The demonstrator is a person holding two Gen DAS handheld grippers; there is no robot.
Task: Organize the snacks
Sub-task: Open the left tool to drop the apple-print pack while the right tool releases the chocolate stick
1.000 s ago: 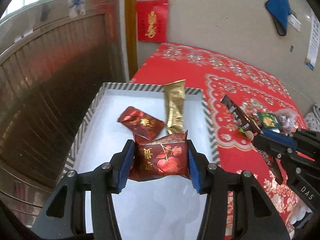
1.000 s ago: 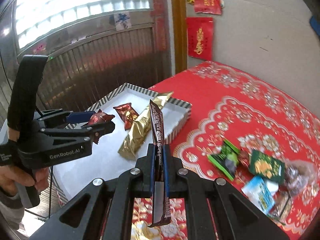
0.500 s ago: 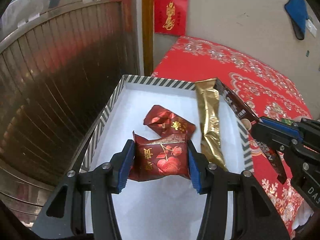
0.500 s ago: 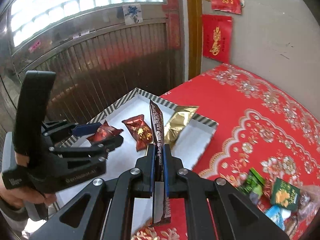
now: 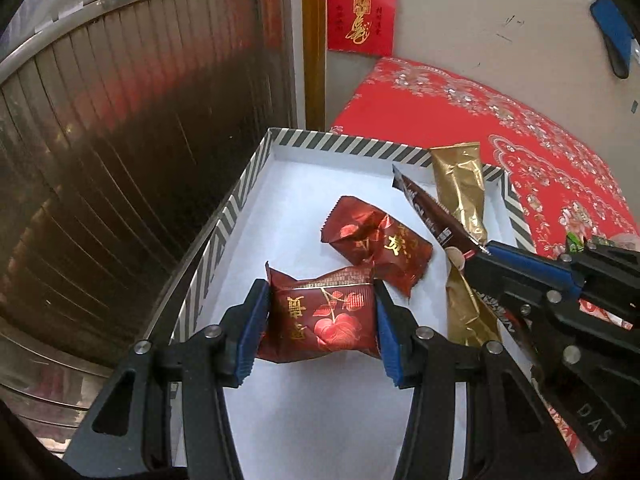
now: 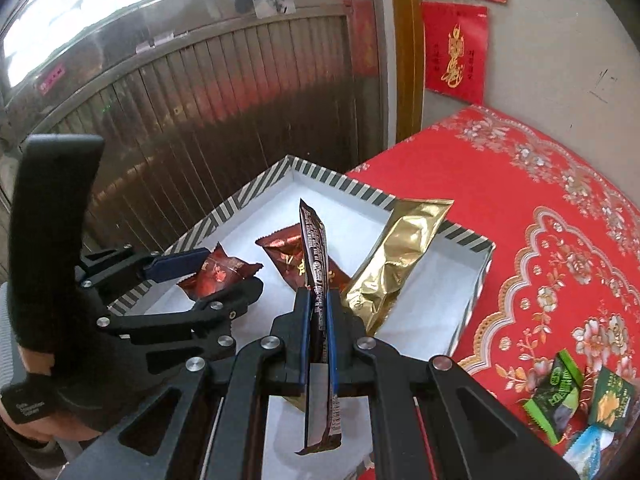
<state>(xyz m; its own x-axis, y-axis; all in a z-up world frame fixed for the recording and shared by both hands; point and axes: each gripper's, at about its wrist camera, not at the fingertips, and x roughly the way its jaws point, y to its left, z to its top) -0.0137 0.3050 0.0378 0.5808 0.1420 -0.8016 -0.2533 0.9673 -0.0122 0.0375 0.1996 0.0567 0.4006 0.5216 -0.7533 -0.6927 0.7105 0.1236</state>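
A red floral tablecloth (image 6: pixel 552 216) covers the table, where a striped-rim white box (image 5: pixel 256 168) sits at the edge beside a brown slatted shutter (image 6: pixel 200 120). Over the box, the left gripper (image 5: pixel 322 322) is clamped on a dark red snack packet (image 5: pixel 320 320), its blue pads pressed to both sides. The right gripper (image 6: pixel 319 332) is closed tight on a thin brown snack bar (image 6: pixel 316 264), held upright on edge above the box interior. Inside the box, a long gold packet (image 6: pixel 396 256) leans on the far rim, and a second red packet (image 5: pixel 376 244) lies flat. Green and blue snack packets (image 6: pixel 576 404) lie loose on the cloth, well apart from the box.
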